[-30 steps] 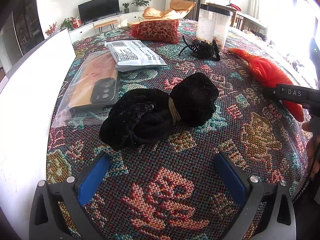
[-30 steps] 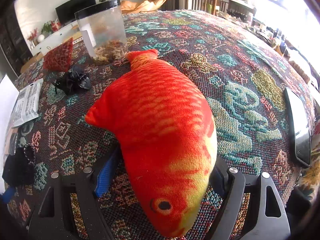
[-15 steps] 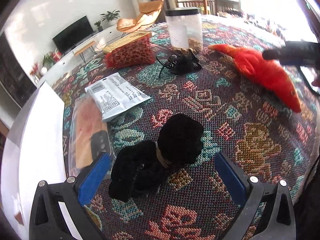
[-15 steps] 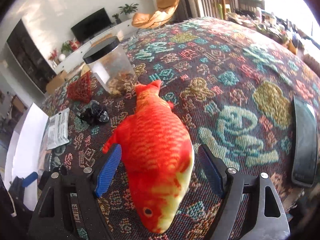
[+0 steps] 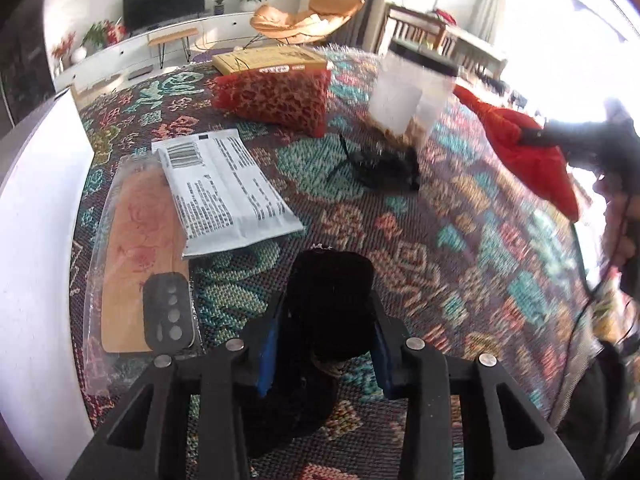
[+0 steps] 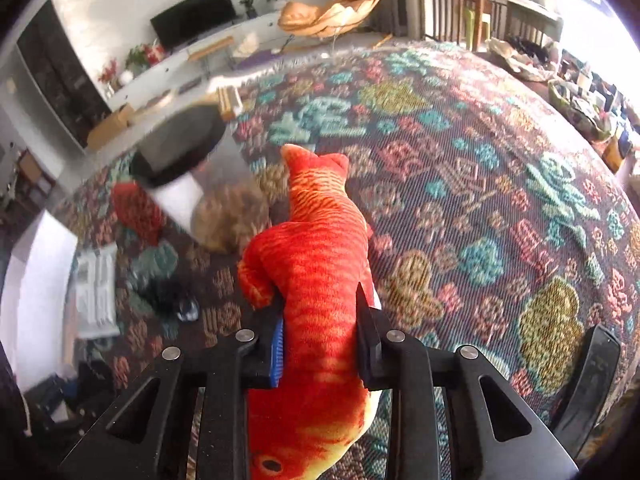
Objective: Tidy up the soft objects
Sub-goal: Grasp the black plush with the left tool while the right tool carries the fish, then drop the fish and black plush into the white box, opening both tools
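A black fuzzy bundle (image 5: 330, 280), tied in the middle with a tan band, sits between the blue pads of my left gripper (image 5: 328, 304). The jaws are closing and the pads press on its sides. In the right wrist view an orange-red plush fish (image 6: 316, 232) hangs head down, tail pointing away. My right gripper (image 6: 320, 304) is closing tight on its middle and holds it above the patterned cloth (image 6: 460, 200). The left wrist view shows the same fish (image 5: 532, 148), blurred, at the far right.
On the cloth lie a red leopard-print pouch (image 5: 276, 96), a clear jar with a black lid (image 5: 412, 96), a black hair claw (image 5: 380, 164), a grey mailer bag (image 5: 224, 192) and a packaged phone case (image 5: 148, 256). A white board (image 5: 36, 220) stands left. A dark phone (image 6: 588, 380) lies right.
Both grippers went from wide open to closed, the left on the black bundle and the right on the fish. Both have risen, and the fish now hangs off the cloth.
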`<move>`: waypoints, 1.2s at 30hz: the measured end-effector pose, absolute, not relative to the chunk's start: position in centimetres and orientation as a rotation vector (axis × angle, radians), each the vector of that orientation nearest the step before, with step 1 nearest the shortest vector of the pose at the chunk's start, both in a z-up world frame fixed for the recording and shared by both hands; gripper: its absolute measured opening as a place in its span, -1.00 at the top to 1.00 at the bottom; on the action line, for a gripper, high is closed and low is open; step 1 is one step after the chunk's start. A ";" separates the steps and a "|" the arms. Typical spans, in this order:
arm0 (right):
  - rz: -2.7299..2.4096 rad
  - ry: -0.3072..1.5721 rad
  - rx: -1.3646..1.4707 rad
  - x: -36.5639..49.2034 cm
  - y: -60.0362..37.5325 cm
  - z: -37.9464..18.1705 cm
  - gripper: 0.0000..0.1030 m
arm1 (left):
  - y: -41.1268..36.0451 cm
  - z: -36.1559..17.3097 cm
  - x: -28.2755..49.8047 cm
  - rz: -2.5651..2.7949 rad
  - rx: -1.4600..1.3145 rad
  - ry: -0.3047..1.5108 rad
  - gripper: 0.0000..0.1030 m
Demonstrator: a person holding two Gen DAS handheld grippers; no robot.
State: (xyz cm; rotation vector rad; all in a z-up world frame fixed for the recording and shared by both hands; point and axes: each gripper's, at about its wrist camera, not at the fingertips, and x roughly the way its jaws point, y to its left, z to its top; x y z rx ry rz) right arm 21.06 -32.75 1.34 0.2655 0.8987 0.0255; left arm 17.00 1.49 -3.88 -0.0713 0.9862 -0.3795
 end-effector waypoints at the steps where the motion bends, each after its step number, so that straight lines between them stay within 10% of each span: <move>1: 0.034 0.860 0.278 21.6 -32.8 2.7 0.43 | 2.3 -2.9 16.9 -0.392 -0.137 0.964 0.26; 17: 0.893 0.889 0.436 14.7 -3.8 13.5 0.37 | 23.9 8.3 6.2 -0.031 -0.324 0.762 0.18; 20: 1.019 0.939 0.407 11.9 4.3 11.2 -0.32 | 28.4 7.1 3.9 0.164 -0.309 0.795 -0.55; 22: 1.045 1.002 0.342 10.8 7.7 9.2 -0.42 | 30.7 6.5 2.3 0.269 -0.321 0.785 -0.76; 36: 0.408 0.880 0.103 9.4 -9.3 -1.1 -0.42 | 21.2 7.1 2.8 -0.063 -0.360 0.719 -0.77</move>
